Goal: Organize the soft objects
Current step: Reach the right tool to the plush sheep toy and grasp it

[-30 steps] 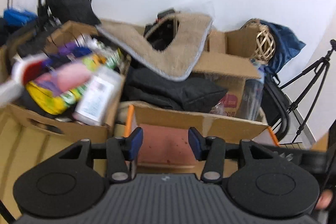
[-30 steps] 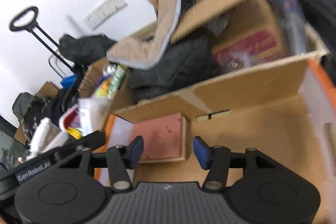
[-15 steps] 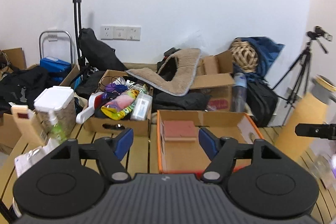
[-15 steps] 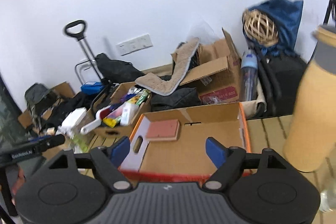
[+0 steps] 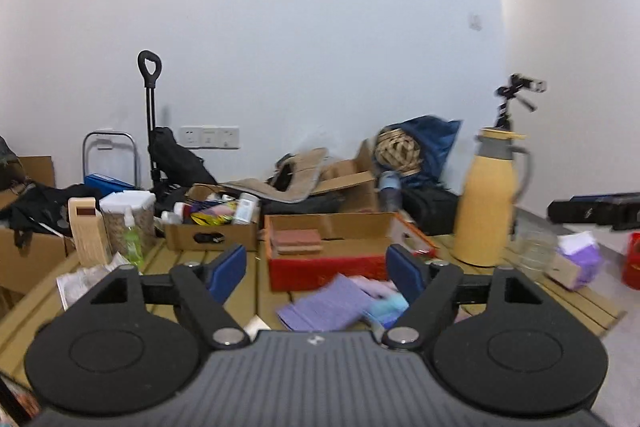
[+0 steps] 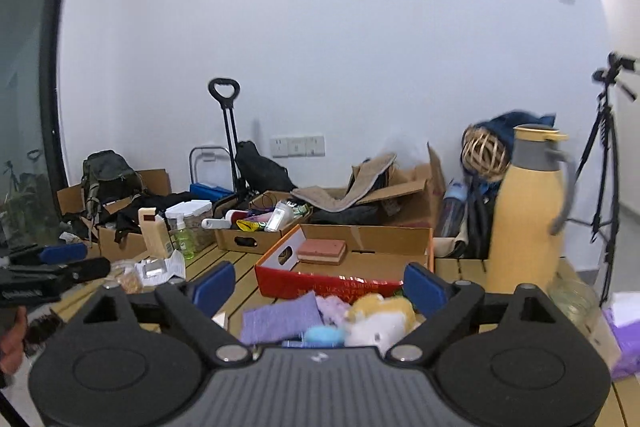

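A red-fronted cardboard box (image 5: 320, 269) (image 6: 320, 283) stands on the slatted table with a pink sponge block (image 5: 298, 241) (image 6: 322, 251) inside at its far left. In front of it lies a heap of soft things: a purple cloth (image 5: 324, 307) (image 6: 280, 317), a pink fluffy piece (image 6: 334, 307), a yellow and white plush toy (image 6: 380, 315) and a blue pompom (image 6: 324, 335). My left gripper (image 5: 316, 273) and right gripper (image 6: 318, 285) hover over the near side of this heap, their jaws opening, nothing between the pads.
A yellow thermos jug (image 5: 486, 203) (image 6: 528, 211) stands right of the box, with a glass jar (image 6: 572, 299) and a purple tissue pack (image 5: 576, 259) nearby. A brown box of bottles (image 5: 212, 227) sits to the left. Behind are cluttered cartons, a trolley and a tripod (image 6: 604, 163).
Both grippers have pulled far back from the box and levelled out, and their jaws have spread wider. The heap of soft things has come into view below them.
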{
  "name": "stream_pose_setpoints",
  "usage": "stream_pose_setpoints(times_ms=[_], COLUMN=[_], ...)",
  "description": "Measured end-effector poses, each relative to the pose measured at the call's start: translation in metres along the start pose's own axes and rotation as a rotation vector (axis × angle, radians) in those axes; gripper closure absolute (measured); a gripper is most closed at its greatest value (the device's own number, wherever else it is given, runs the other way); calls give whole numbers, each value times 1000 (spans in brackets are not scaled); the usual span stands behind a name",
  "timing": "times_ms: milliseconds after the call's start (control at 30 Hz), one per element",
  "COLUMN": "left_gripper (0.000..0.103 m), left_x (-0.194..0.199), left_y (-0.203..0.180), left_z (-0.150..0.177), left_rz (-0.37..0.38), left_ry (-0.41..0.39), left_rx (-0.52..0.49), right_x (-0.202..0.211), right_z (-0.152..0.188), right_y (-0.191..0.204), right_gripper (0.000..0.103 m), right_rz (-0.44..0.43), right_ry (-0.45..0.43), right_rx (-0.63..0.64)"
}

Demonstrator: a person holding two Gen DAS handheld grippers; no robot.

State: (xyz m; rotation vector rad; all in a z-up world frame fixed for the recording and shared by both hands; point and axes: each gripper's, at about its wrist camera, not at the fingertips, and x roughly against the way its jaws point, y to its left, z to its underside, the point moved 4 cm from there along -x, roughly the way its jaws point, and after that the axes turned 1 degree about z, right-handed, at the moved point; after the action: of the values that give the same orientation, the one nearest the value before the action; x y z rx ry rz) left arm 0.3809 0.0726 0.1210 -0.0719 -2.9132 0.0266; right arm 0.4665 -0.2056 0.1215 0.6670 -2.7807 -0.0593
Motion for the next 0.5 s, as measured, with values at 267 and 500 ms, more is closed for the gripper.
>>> stream_pose_setpoints(times_ms=[267, 500], left_gripper=[17, 13], left_x=[37, -7], left_y=[-7, -16], left_z=[60, 67], left_rz=[-23, 18], left_ry=[42, 77], left_rx=[7, 7], right_x=[50, 14], right_z=[93, 113], right_y=[14, 15], right_gripper=[0, 0], right_rz=[108, 123], right_ry=[-18, 23], right_rx=[-47, -14])
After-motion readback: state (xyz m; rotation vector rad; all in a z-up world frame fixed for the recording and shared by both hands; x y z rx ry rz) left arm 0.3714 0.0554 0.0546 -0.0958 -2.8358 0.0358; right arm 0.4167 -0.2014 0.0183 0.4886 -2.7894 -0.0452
